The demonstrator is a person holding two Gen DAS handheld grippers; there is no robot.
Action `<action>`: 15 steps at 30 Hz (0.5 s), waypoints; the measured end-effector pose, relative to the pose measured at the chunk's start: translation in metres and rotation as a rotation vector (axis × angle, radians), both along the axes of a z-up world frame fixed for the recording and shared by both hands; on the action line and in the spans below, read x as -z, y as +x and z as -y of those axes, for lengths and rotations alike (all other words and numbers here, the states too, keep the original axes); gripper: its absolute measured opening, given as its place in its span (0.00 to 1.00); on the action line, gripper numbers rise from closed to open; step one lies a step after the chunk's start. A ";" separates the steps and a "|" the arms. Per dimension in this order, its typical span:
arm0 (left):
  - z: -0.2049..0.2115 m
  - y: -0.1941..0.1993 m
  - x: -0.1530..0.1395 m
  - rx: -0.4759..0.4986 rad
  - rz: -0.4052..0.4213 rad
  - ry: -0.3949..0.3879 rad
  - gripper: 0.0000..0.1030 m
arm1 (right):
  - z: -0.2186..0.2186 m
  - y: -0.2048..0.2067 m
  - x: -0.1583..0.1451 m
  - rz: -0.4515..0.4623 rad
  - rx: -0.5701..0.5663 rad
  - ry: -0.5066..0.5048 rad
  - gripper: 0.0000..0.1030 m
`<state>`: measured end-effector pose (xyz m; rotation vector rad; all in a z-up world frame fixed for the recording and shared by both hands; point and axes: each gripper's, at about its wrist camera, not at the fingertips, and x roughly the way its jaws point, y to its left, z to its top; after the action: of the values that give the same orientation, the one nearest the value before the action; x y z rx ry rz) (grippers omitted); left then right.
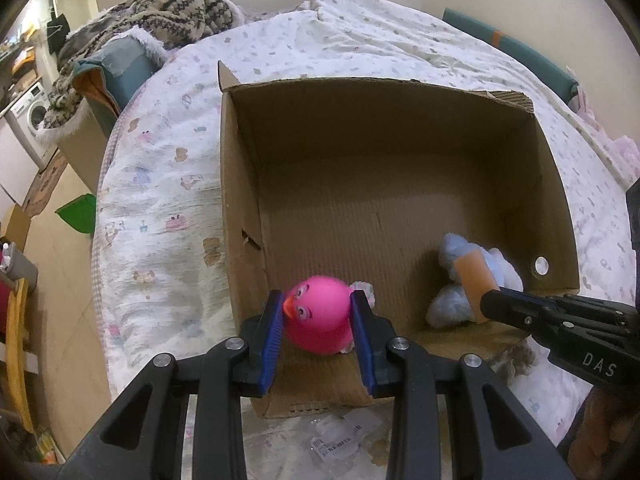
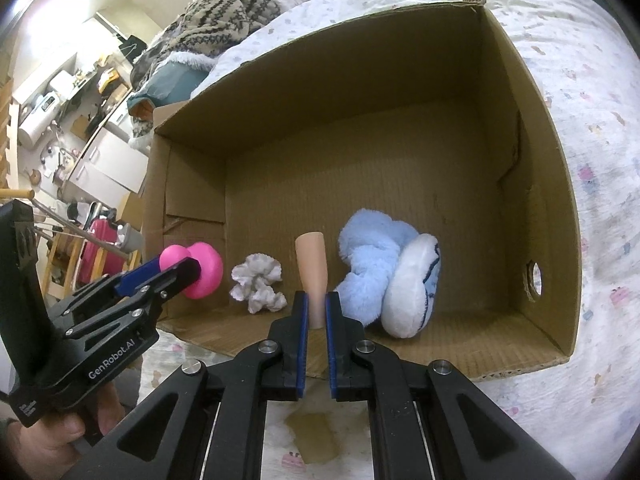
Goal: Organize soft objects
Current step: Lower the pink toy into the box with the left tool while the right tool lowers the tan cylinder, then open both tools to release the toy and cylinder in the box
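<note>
The left gripper [image 1: 318, 314] clamps a pink duck toy [image 1: 320, 314] just inside the near-left corner of the cardboard box [image 1: 240, 184]. The right gripper [image 2: 316, 308] pinches a peach strip [image 2: 312, 268]; whether it joins the blue plush [image 2: 372, 256] beside it is unclear. A white ruffled piece [image 2: 258, 282] lies between, half hidden behind the duck in the left view.

An open cardboard box [image 2: 532, 128] lies on its side, its opening facing the cameras. A pink round toy [image 1: 320, 312] with eyes and an orange beak sits at its left front edge; beside it, a small white ruffled piece [image 2: 259, 282]. Right of that — a peach tapered piece [image 2: 312, 268], upright, then a light-blue-and-white plush [image 2: 384, 276], slumped on the box floor.
</note>
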<state>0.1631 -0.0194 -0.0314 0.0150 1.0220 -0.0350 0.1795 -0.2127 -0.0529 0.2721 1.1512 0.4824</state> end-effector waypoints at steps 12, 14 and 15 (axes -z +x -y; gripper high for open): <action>0.003 0.000 0.000 0.007 0.004 -0.001 0.35 | 0.002 0.000 -0.003 0.012 0.006 0.016 0.17; 0.005 -0.002 -0.002 0.011 0.015 0.008 0.41 | 0.003 -0.001 -0.006 0.023 0.007 0.015 0.21; 0.006 -0.003 -0.003 0.016 0.020 0.006 0.46 | 0.003 -0.001 -0.008 0.034 0.012 0.011 0.28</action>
<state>0.1603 -0.0252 -0.0286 0.0289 1.0022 -0.0461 0.1783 -0.2161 -0.0449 0.2792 1.1136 0.4810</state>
